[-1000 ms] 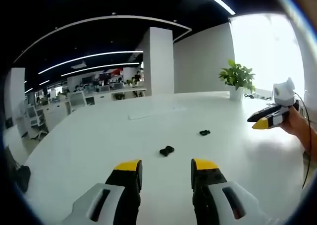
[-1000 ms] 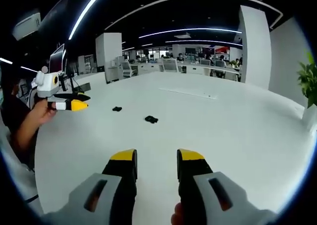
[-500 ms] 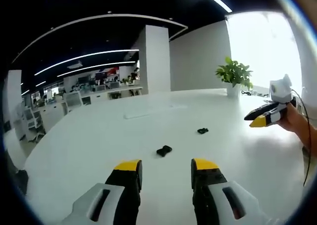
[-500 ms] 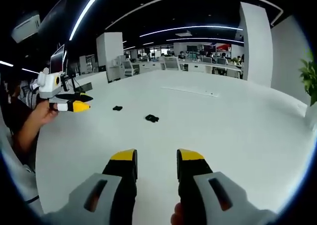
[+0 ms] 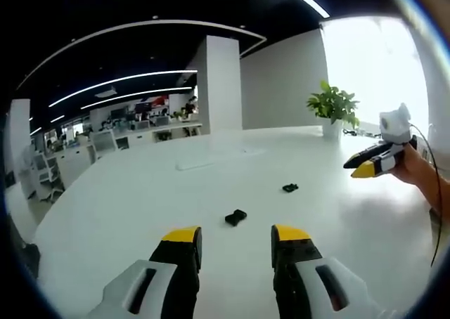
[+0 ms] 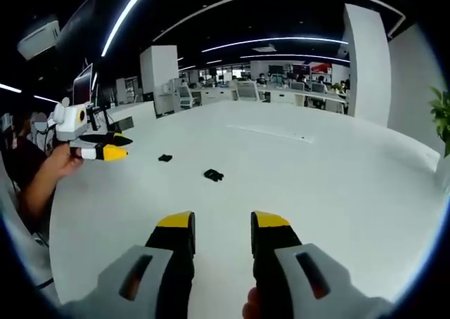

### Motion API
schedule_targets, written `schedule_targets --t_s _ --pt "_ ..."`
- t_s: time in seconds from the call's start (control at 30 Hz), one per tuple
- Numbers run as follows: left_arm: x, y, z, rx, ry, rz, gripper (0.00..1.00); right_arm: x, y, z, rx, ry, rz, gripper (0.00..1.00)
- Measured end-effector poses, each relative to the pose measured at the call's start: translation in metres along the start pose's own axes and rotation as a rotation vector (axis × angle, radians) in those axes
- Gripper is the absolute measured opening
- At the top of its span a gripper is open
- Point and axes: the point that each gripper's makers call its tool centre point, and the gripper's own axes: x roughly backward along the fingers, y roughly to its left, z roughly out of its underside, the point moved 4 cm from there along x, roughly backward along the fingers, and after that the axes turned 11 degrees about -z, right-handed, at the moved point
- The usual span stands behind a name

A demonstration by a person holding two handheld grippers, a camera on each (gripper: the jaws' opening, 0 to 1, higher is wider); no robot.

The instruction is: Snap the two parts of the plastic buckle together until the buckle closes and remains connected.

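Note:
Two small black buckle parts lie apart on the white table (image 5: 140,192). In the left gripper view one part (image 5: 235,218) lies just ahead of my left gripper (image 5: 235,239), which is open and empty. The other part (image 5: 290,187) sits farther off to the right. My right gripper (image 5: 371,164) hovers above the table at the right edge, held by a hand. In the right gripper view both parts (image 6: 213,175) (image 6: 165,158) lie well ahead of my open, empty right gripper (image 6: 222,225). The left gripper (image 6: 105,147) hangs at the left.
A potted plant (image 5: 335,108) stands at the table's far right edge. A long flat white strip (image 5: 214,161) lies farther back on the table. Office desks and chairs (image 5: 77,154) stand beyond the table. A person's arm (image 6: 42,182) reaches in at the left.
The left gripper has crept slightly toward the nearer buckle part, which now sits lower in its view. The buckle parts have not moved and both grippers stay open.

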Motion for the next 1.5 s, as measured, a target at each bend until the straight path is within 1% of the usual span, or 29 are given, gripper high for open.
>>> schedule_targets --t_s 0.27,0.43,0.6,0.93,1.23,1.5 --pt "-0.002 0.002 -0.002 -0.001 0.002 0.004 0.40 -0.006 0.000 -0.006 0.015 0.005 -0.013 0.31" --pt "-0.006 0.004 0.001 0.005 0.013 0.006 0.40 -0.010 -0.001 -0.008 0.025 0.013 -0.022 0.31" --pt "-0.009 0.003 0.001 0.006 0.017 0.012 0.39 -0.013 -0.002 -0.010 0.027 0.020 -0.039 0.31" --pt "-0.012 0.000 0.000 0.017 0.033 0.036 0.37 -0.018 -0.006 -0.016 0.039 0.025 -0.047 0.31" --pt "-0.016 -0.002 -0.002 0.009 0.034 0.040 0.37 -0.022 -0.009 -0.018 0.046 0.031 -0.050 0.31" --pt "-0.022 -0.004 -0.002 0.002 0.050 0.052 0.36 -0.026 -0.012 -0.017 0.028 0.037 -0.072 0.31"
